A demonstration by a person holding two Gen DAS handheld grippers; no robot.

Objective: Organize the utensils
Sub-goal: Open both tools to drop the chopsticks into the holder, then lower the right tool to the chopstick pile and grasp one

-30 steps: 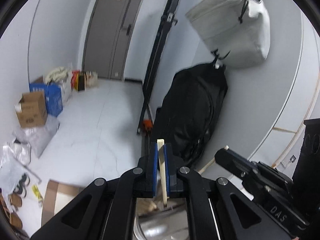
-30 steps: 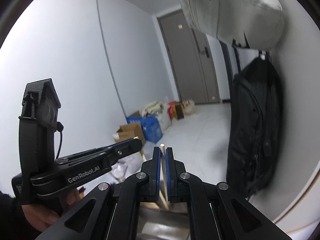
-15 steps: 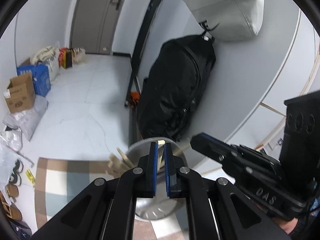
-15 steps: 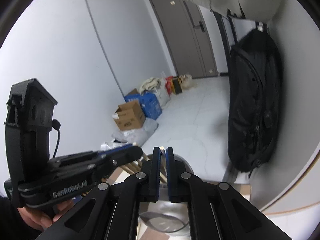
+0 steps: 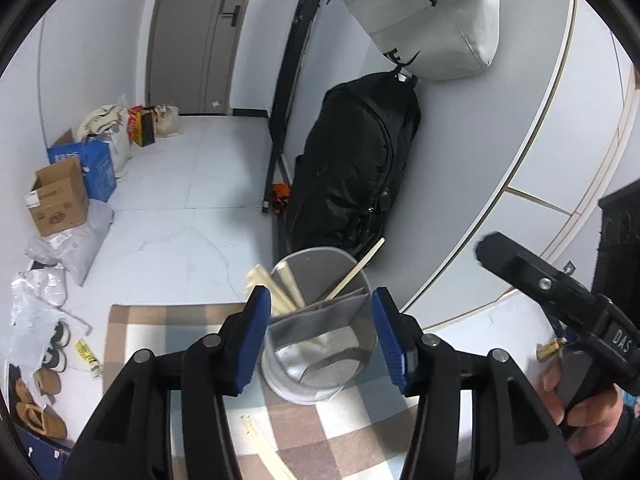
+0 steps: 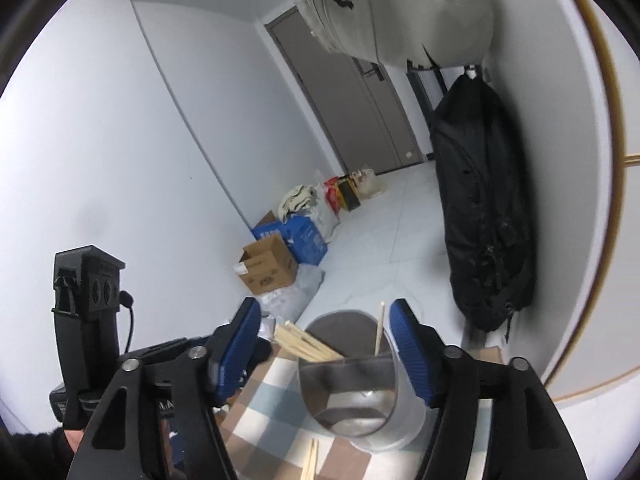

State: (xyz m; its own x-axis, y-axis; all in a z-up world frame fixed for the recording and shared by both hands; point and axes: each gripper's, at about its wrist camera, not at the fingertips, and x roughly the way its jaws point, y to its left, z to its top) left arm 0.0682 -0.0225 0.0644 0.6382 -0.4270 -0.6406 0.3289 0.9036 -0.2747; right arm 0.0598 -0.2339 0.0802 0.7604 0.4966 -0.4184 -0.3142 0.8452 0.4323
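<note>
Both tongs are opening with nothing clamped: the left tongs and right tongs frame the holder (a divided grey cup) on the checked worktop. Chopsticks lean inside; more chopsticks lie in front.

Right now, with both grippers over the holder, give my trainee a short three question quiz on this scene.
1. True or false: the grey metal divided utensil holder stands on the checked cloth.
2. How many wooden chopsticks lean alone in the holder's right-hand compartment, seen from the left wrist camera? A one, B three, C none.
3. Fill in: loose chopsticks still lie on the ____ in front of the holder.

Key: 1 true. 2 A, the single chopstick; the bundle of chopsticks sits in another compartment. 3 cloth. The left gripper and right gripper are both opening, gripping nothing.
</note>
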